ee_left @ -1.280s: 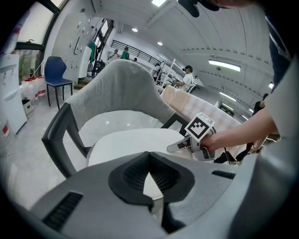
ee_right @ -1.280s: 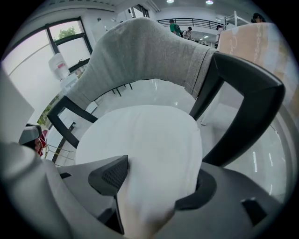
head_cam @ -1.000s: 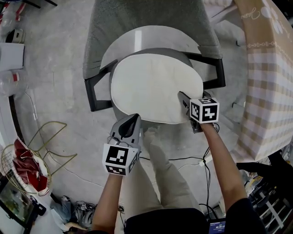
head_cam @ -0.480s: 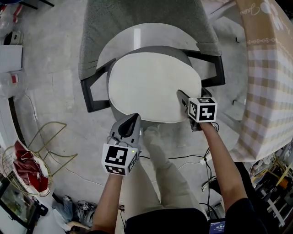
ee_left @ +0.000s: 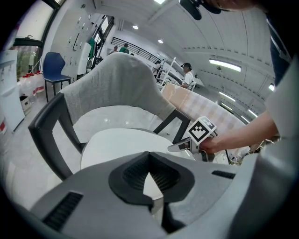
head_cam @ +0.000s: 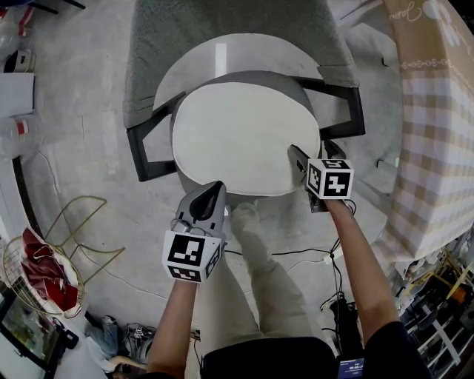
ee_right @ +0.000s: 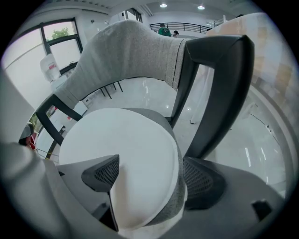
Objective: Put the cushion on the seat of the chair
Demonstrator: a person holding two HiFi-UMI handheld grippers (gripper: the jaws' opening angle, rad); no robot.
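Note:
A round white cushion (head_cam: 244, 141) lies flat on the grey seat (head_cam: 300, 87) of a black-framed chair with a grey backrest (head_cam: 222, 22). My right gripper (head_cam: 295, 155) is at the cushion's near right edge. Its jaws have just been opening and now stand wide. In the right gripper view (ee_right: 154, 175) one pad is over the cushion (ee_right: 126, 144) and the other is outside the seat's grey rim (ee_right: 175, 196), and neither presses on it. My left gripper (head_cam: 215, 191) hovers just off the seat's front edge with its fingertips together and nothing between them, as the left gripper view (ee_left: 149, 161) shows.
A table with a checked cloth (head_cam: 437, 111) stands close on the right. A gold wire basket with red cloth (head_cam: 37, 274) sits on the floor at the left. Cables (head_cam: 326, 259) run along the floor by the person's legs (head_cam: 259, 259).
The right gripper's jaws have spread apart around the cushion's edge. The cushion lies a little more squarely over the seat. Neither hand has visibly shifted.

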